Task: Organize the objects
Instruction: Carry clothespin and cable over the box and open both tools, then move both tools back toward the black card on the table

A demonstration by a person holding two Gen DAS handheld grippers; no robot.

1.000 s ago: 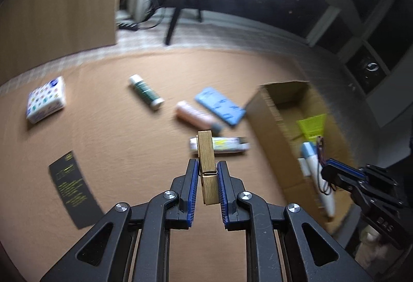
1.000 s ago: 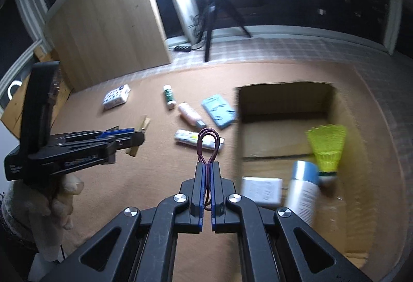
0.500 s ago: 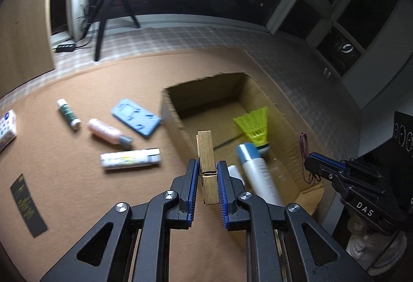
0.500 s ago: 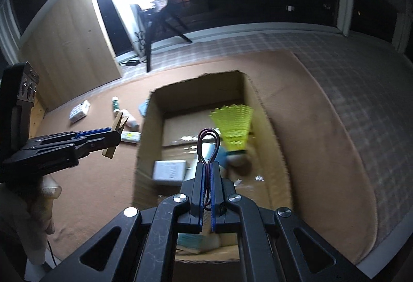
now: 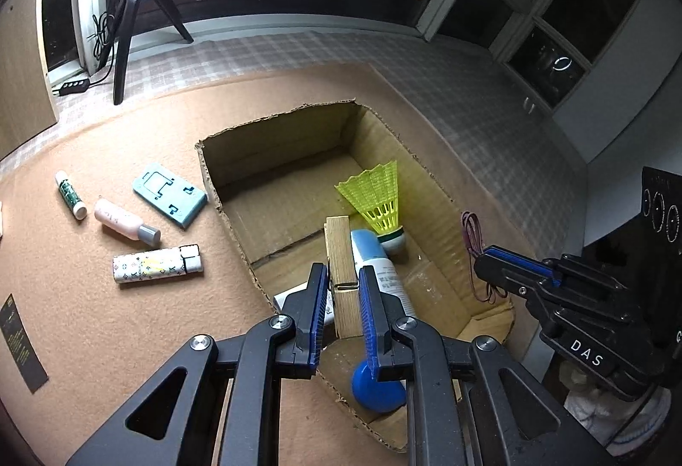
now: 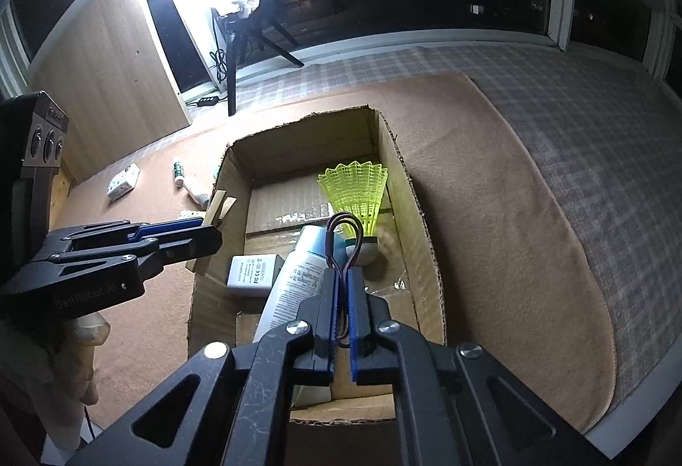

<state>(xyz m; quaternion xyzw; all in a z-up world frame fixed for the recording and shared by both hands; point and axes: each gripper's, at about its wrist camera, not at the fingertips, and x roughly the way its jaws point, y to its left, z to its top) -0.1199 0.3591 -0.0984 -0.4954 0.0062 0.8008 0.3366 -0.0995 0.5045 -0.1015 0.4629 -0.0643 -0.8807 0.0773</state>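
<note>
Hovering over the cardboard box point(image 5: 298, 133): left gripper point(image 5: 343, 295) is clamping a wooden clothespin point(image 5: 341, 274); right gripper point(image 6: 341, 295), at 3 o'clock, is pinching a hair tie point(image 6: 343, 240).

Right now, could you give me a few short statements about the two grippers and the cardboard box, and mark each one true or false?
1. The left gripper is shut on a wooden clothespin. True.
2. The right gripper holds the yellow shuttlecock. False: it grips a dark hair tie; the shuttlecock lies in the cardboard box.
3. The cardboard box holds nothing. False: it holds the shuttlecock, a white spray can and a small white box.
4. A teal phone stand lies outside the box on the mat. True.
5. The pink bottle is inside the box. False: it lies on the mat.
</note>
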